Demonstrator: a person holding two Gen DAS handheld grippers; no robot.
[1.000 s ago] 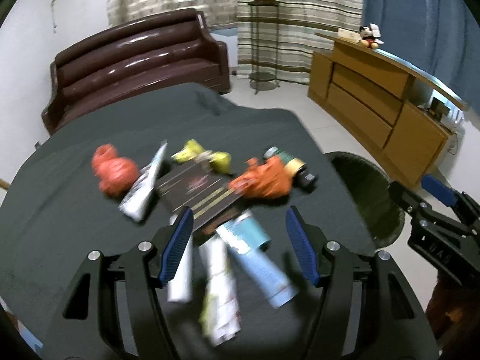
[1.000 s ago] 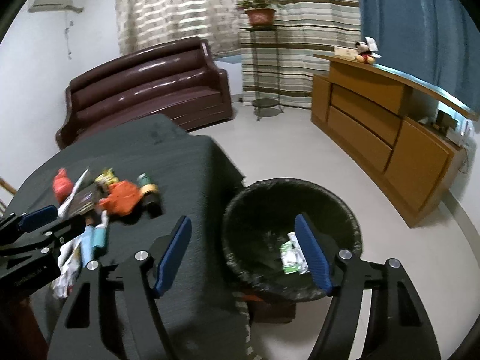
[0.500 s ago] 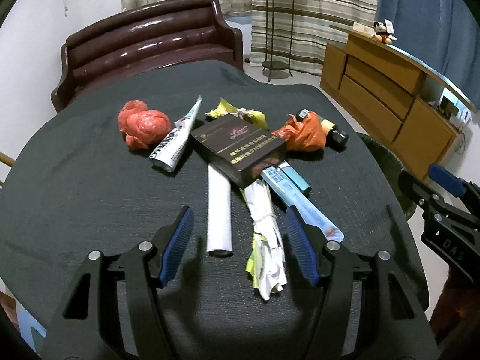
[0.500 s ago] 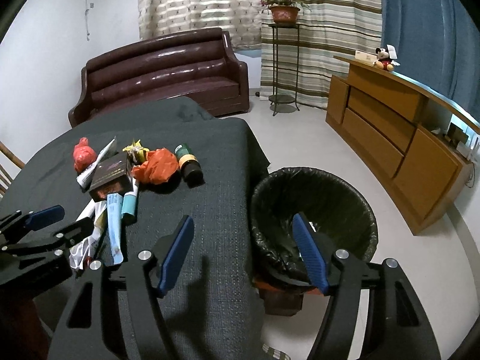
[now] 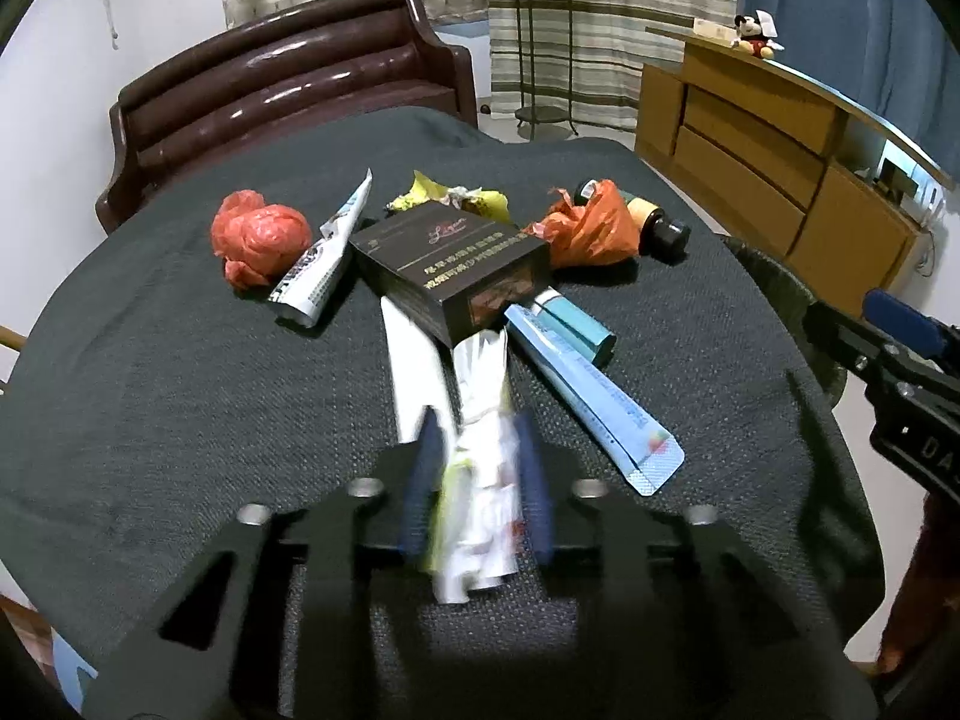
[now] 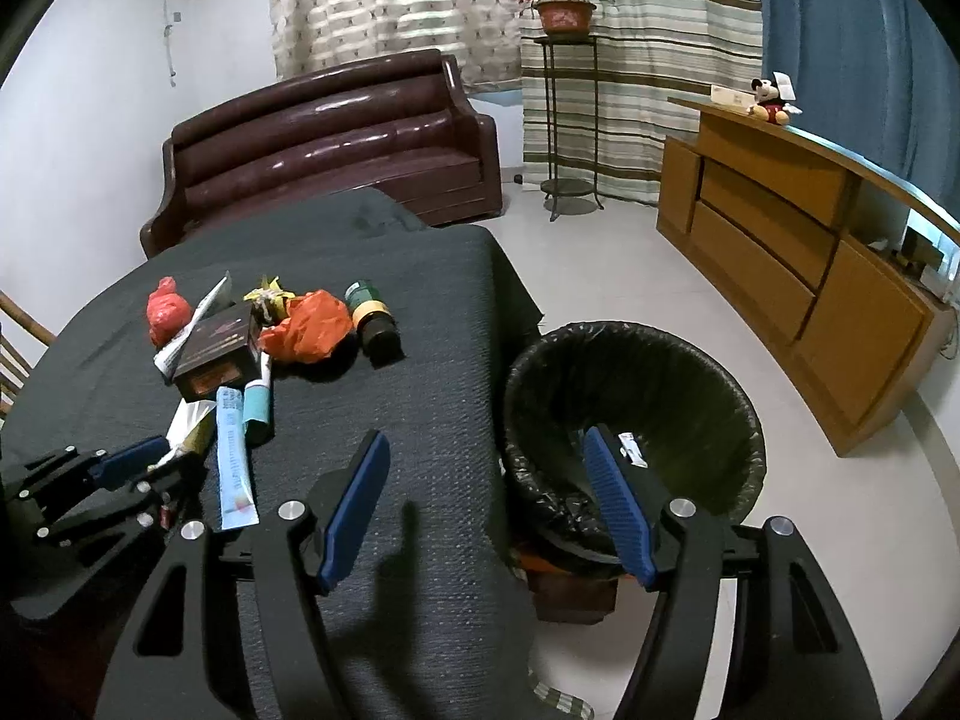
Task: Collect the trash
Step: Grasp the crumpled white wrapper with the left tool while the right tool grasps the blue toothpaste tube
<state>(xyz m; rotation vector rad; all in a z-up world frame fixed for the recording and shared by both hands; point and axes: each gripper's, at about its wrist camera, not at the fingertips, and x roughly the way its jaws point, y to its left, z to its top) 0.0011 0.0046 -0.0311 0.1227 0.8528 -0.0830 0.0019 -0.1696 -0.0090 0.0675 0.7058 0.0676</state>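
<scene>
Trash lies in a heap on the dark-clothed round table (image 5: 150, 390). My left gripper (image 5: 477, 438) has its jaws closing tight on a crumpled white and yellow wrapper (image 5: 480, 492), with the blurred blue pads against its sides. The wrapper's far end reaches under a dark box (image 5: 450, 258). Beside it lie a white strip (image 5: 411, 378) and a light blue tube (image 5: 594, 414). In the right wrist view the left gripper (image 6: 150, 456) sits at the lower left. My right gripper (image 6: 483, 438) hangs open and empty over the table edge next to the black-lined bin (image 6: 690, 396).
Further back lie a red bag ball (image 5: 258, 237), a rolled paper tube (image 5: 327, 258), a yellow wrapper (image 5: 450, 195), an orange bag (image 5: 591, 228), a dark bottle (image 5: 657, 225) and a teal box (image 5: 579, 330). A sofa (image 6: 336, 144) and wooden sideboard (image 6: 780, 252) stand beyond.
My left gripper came down over the crumpled wrapper and went from wide open to shut on it. The right gripper's view swung from the bin towards the table, and it stayed open.
</scene>
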